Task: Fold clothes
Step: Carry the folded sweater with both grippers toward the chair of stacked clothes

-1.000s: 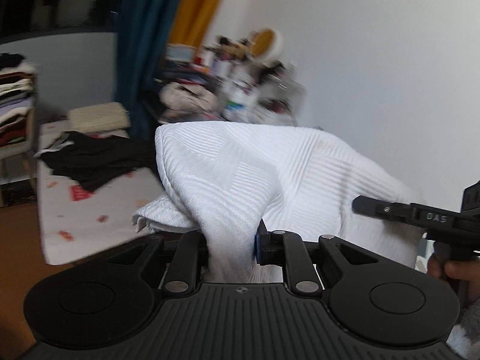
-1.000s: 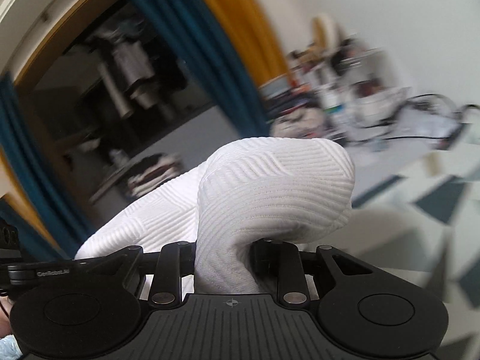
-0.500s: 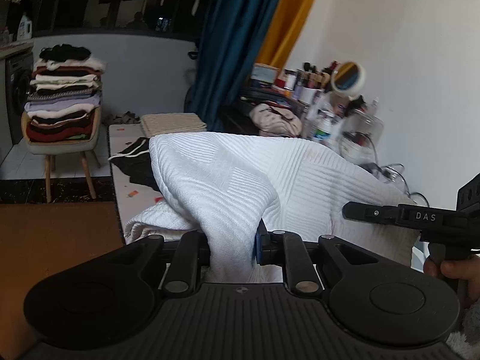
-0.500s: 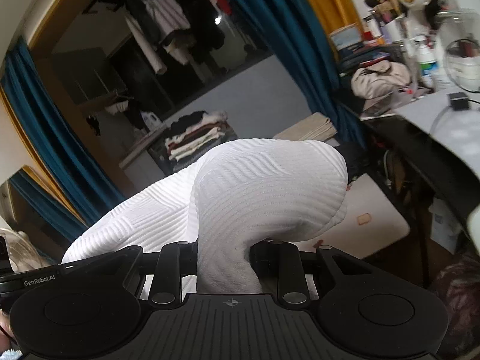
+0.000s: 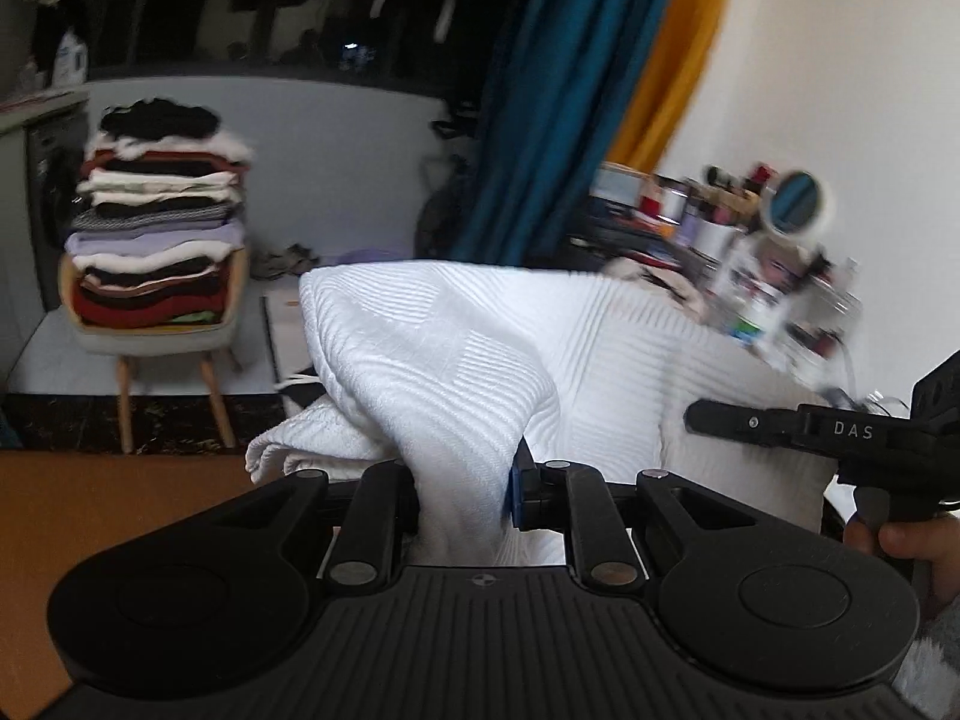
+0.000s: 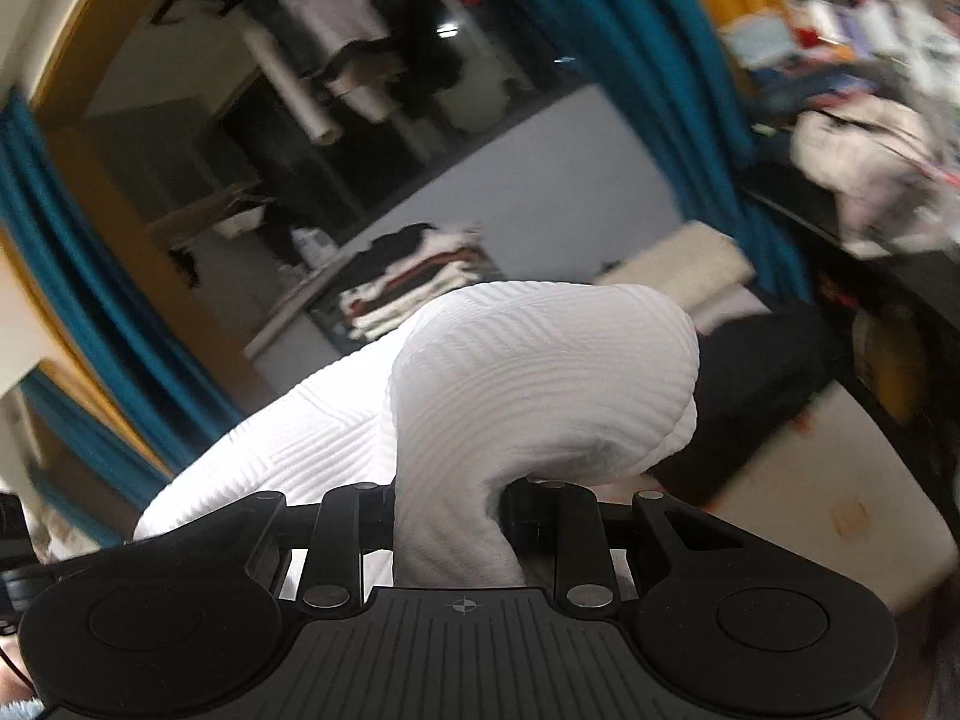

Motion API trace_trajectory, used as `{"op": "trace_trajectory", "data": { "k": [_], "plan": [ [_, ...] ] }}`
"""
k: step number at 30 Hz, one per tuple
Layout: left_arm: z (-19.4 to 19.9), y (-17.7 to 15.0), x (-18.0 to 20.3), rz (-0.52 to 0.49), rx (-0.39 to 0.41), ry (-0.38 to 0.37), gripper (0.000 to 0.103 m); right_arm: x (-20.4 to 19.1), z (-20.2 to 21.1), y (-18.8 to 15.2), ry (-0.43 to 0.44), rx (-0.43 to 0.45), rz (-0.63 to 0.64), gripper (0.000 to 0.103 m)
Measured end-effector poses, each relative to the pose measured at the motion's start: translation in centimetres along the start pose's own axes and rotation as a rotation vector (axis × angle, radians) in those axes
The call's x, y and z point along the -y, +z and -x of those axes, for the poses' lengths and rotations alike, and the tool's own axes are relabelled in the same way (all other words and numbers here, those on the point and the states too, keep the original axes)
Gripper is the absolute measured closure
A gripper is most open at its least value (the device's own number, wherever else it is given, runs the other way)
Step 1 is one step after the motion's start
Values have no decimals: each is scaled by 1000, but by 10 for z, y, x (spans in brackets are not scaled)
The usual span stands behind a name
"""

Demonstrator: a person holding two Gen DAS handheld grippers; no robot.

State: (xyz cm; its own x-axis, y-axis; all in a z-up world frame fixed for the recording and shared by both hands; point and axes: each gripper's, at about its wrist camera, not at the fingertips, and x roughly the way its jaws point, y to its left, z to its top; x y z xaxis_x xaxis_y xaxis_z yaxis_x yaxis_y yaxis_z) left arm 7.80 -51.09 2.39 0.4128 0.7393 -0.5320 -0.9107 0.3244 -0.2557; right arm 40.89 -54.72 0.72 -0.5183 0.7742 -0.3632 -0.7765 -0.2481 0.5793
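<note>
While held aloft, white sweater pinched by left gripper and right gripper.

Your left claw and right claw each pinch the sweater between them; a chair bearing stacked clothes stands behind, left.

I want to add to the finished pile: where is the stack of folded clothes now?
In the left wrist view, the tall stack of folded clothes sits on a pale wooden-legged chair at far left, left of the blue curtain.
</note>
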Motion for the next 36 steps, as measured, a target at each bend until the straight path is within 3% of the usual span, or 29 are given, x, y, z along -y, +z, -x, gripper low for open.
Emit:
{"op": "trace_trajectory", "data": {
  "k": [5,10,15,20,23,29,36],
  "plan": [
    [-28,27,-68,20,13,17,86,-26,-98,28,27,-20,35,79],
    [-61,56,-178,85,-7,16,87,-62,-208,44,17,-66,42,79],
    [-69,112,-292,65,-18,39,87,-134,-329,59,0,-109,29,79],
    [-73,174,-372,5,23,46,87,-193,-423,80,36,-69,-18,79],
    [-83,197,-402,39,68,38,87,-214,-466,96,44,-34,-15,79],
    [-127,230,-463,105,79,53,87,-225,-556,138,58,-18,22,79],
    [-192,309,-520,8,149,139,87,-194,-692,202,155,-15,-41,79]
  ]
}}
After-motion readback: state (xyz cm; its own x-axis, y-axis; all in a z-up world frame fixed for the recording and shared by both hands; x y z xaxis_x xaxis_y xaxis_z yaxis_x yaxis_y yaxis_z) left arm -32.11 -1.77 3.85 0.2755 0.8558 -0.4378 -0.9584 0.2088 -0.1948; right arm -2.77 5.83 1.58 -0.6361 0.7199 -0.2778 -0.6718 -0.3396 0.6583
